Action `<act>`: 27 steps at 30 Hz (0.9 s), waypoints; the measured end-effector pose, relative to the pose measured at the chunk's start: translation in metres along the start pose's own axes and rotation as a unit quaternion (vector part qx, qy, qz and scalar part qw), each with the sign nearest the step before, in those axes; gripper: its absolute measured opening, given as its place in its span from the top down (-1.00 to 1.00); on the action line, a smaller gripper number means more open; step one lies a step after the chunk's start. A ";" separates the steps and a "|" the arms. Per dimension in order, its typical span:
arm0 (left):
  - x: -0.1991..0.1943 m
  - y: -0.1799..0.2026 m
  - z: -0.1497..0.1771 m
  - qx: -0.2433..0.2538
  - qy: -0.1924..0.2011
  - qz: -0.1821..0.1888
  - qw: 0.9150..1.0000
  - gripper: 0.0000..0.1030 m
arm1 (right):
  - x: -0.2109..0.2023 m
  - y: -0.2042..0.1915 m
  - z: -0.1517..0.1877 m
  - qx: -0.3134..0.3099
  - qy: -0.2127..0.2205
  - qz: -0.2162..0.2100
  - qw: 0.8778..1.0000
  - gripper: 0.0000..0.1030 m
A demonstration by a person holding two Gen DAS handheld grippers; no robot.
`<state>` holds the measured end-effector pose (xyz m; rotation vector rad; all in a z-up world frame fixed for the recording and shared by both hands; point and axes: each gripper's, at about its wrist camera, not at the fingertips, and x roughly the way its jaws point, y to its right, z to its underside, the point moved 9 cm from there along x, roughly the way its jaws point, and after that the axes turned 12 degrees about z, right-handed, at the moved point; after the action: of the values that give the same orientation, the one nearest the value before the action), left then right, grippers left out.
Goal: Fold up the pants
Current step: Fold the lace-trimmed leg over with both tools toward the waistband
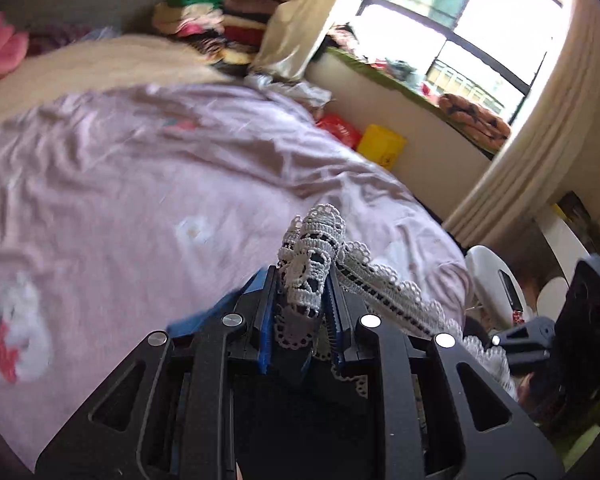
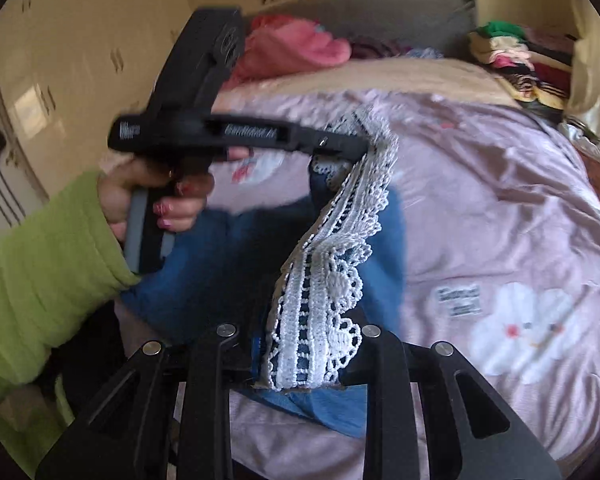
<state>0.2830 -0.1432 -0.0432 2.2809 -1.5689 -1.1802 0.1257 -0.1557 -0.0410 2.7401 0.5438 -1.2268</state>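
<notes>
The pants are blue denim with a white lace hem trim. Both grippers hold them up above a bed. My left gripper is shut on a bunched piece of the lace trim; it also shows in the right wrist view, held by a hand in a green sleeve. My right gripper is shut on the lace hem, and the trim stretches between the two grippers. The denim hangs below them.
The bed has a pink quilt with cartoon prints. A stack of folded clothes lies at the head end, with a pink pillow. A window sill, curtain and yellow box stand beside the bed.
</notes>
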 end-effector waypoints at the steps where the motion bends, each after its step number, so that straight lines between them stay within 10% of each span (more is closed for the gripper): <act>1: -0.003 -0.003 0.004 -0.005 0.001 -0.003 1.000 0.70 | 0.007 -0.008 0.002 -0.006 -0.007 -0.001 1.000 0.54; 15: -0.061 -0.039 0.040 -0.170 0.063 0.023 0.983 -0.53 | 0.055 -0.090 0.025 -0.113 -0.032 -0.029 0.993 0.28; 23: -0.053 -0.066 0.063 -0.206 0.046 -0.042 0.977 -0.48 | 0.023 -0.068 0.016 -0.066 -0.011 -0.079 0.995 -0.15; 27: -0.049 -0.072 0.063 -0.214 0.044 -0.050 0.975 0.25 | 0.022 0.003 -0.009 0.001 0.003 -0.025 1.000 -0.22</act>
<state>0.2868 -0.0498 -0.0973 2.1079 -1.0523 -1.2735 0.1471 -0.1497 -0.0513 2.7486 0.6145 -1.2321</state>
